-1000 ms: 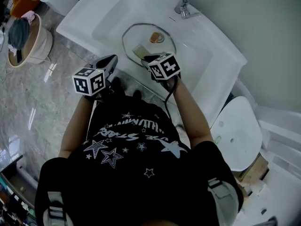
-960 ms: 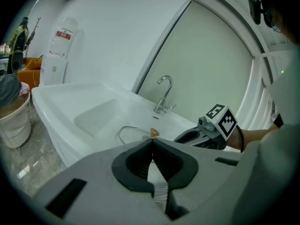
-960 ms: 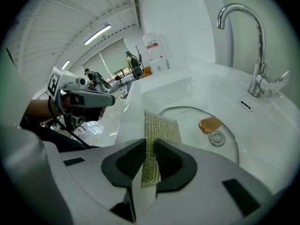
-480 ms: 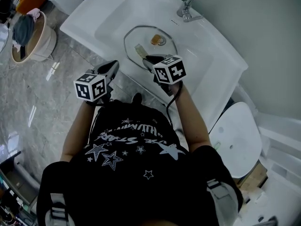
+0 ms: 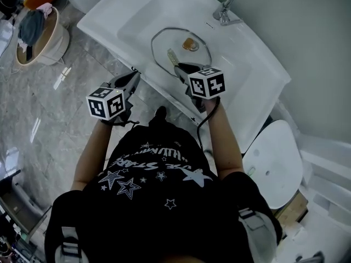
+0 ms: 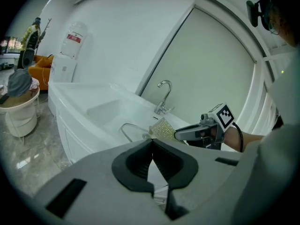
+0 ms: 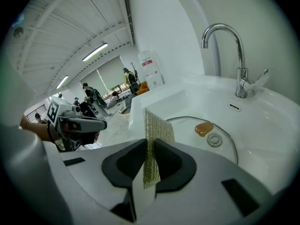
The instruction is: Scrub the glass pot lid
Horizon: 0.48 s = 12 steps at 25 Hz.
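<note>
The glass pot lid (image 5: 167, 40) lies flat in the white sink basin, its orange knob (image 5: 190, 44) toward the tap; the right gripper view shows its rim (image 7: 229, 142) and knob (image 7: 204, 128). My right gripper (image 5: 181, 68) hovers over the lid's near edge, shut on a gold mesh scrub pad (image 5: 173, 56) that stands upright between the jaws (image 7: 157, 125). My left gripper (image 5: 133, 76) hangs in front of the sink, outside the basin, shut and empty (image 6: 153, 142). It is apart from the lid.
A chrome tap (image 5: 222, 4) stands at the back of the sink (image 5: 252, 59). A white toilet lid (image 5: 274, 158) is at the right. A round basket of clothes (image 5: 38, 32) sits on the marble floor at the far left.
The head view has shifted slightly. Both grippers keep about the same places by the sink; the right one still holds the pad over the lid's near edge.
</note>
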{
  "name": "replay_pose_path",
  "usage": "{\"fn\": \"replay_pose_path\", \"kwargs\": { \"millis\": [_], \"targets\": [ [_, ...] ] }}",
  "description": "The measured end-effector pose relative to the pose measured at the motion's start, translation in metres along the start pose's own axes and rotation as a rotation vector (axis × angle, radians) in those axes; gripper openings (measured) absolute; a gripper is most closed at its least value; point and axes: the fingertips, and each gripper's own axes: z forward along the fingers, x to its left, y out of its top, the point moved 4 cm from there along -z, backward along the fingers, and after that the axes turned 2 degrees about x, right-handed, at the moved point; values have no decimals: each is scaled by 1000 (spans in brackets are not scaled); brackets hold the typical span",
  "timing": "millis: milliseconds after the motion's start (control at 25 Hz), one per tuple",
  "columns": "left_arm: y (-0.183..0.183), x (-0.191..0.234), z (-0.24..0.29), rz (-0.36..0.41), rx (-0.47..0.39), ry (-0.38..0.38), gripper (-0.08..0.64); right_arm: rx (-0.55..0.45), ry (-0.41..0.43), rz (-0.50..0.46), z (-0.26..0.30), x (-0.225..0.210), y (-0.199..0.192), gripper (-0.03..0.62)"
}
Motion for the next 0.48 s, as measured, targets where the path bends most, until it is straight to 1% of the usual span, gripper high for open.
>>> {"fn": "replay_pose_path", "kwargs": {
  "millis": [200,480],
  "targets": [
    [-21,-10,-21,-11,0,1,9,6,-18,-32,-14,16,-11,63],
    [-36,-28,-50,2,-16,-3,9,-19,-24,-32,-32,46,-30,61]
  ]
}}
